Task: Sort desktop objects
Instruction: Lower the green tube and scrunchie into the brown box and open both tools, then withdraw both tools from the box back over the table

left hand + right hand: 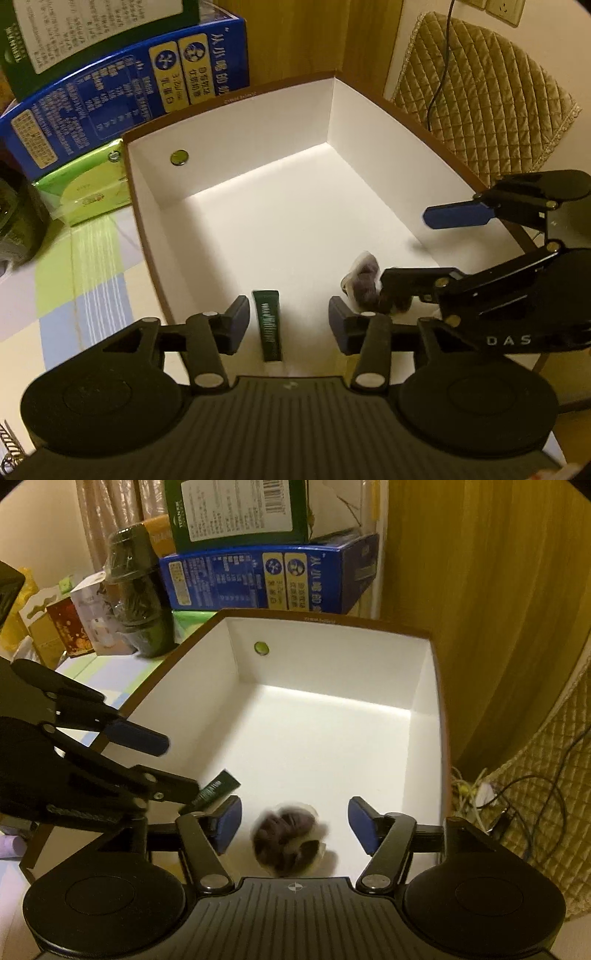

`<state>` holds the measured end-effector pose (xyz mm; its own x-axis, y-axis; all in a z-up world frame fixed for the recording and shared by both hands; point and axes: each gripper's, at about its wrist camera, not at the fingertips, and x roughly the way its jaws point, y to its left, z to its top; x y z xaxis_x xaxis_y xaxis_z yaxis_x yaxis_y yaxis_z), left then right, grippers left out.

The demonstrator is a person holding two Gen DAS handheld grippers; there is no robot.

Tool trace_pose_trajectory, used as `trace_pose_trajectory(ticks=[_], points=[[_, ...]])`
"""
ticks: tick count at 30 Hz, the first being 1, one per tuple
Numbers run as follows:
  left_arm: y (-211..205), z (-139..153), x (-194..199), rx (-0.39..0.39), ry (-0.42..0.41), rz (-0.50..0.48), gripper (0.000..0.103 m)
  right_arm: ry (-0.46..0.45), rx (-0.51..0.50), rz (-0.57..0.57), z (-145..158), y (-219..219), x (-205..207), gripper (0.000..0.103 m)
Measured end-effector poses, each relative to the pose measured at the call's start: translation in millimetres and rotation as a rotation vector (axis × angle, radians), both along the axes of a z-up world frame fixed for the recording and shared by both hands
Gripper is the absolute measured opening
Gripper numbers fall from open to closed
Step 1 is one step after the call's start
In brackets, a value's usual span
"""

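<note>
Left wrist view. Left tongs (pixel 288 325) nearest, jaws spread, released; dark green sachet (pixel 268 325) lying loose between the pads, touching neither, on the white floor of the open box (pixel 236 206). Clear packet of dark pieces (pixel 364 282) just right of it, also on the box floor, beside the right tongs' lower finger. Box brown outside, a round hole in its far wall. Beyond: blue carton (pixel 122 107) with a green carton on top, lime-green pack (pixel 88 188) against the box's left wall. Bench (pixel 74 295) under a pastel checked cloth. Quilted tan cushion (pixel 487 96) and a wall socket at right.

Right wrist view. Right tongs (pixel 294 825) nearest, jaws wide, released; clear packet blurred between the pads, free of both. Green sachet at left, partly behind the left tongs. Dark bottle (pixel 138 602) and small boxes on the bench at left. Wooden panel behind; cables on the floor at right.
</note>
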<state>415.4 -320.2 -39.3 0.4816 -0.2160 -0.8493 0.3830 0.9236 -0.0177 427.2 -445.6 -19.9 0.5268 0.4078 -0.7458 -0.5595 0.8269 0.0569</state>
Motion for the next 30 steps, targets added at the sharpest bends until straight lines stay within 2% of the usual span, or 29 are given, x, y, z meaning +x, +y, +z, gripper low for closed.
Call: trace_pose_trajectory(ticks=[2,4,8,10,12,18,21,30], points=[[4.0,5.0,-4.5,-0.003,-0.010,0.009,0.050,-0.004,0.016,-0.003,4.5,-3.8,-6.0,0.078],[7.4,10.0,-10.3,0.010,-0.025,0.022,0.065,-0.020,0.035,-0.009,9.8,-8.1,-14.9,0.091],[11.7,21.3,-23.8,0.007,-0.046,0.039,0.068,-0.027,0.058,-0.009,17.6,-12.6,-31.0,0.101],[13.1,27.7,-31.0,0.001,-0.052,0.048,0.070,-0.028,0.056,-0.013,20.4,-13.9,-38.5,0.101],[14.0,34.1,-38.2,0.001,-0.065,0.055,0.078,-0.033,0.058,-0.019,23.1,-15.2,-44.9,0.101],[22.0,53.1,-61.2,-0.027,-0.099,0.085,0.080,-0.047,0.071,-0.050,30.8,-19.2,-65.5,0.101],[25.6,61.0,-73.9,-0.015,-0.122,0.111,0.084,-0.052,0.084,-0.070,34.8,-20.6,-75.4,0.101],[36.6,69.9,-114.8,-0.007,-0.148,0.156,0.084,-0.062,0.092,-0.092,44.8,-19.0,-103.7,0.101]])
